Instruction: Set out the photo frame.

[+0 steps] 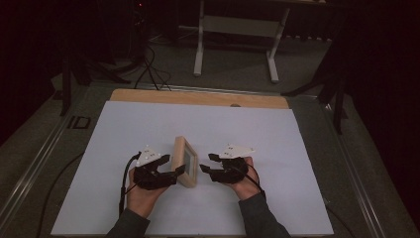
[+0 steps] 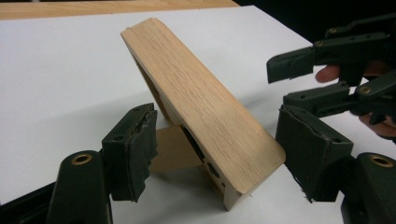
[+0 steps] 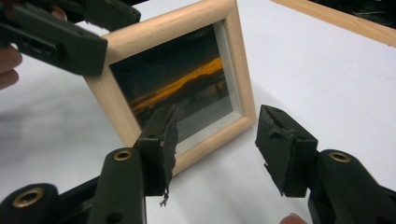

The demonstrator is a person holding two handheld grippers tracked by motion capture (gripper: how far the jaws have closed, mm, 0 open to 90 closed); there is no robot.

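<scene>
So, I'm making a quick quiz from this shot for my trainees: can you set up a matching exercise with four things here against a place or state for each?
Things:
1. wooden picture frame
2. right gripper
3. left gripper
4. white sheet

Places or states:
A. covers most of the wooden tabletop
B. stands tilted on the sheet between the two grippers
C. jaws open, on the frame's glass side
D. jaws straddling the frame's near edge, on its back side

Pairs: 1-B, 2-C, 3-D, 4-A
</scene>
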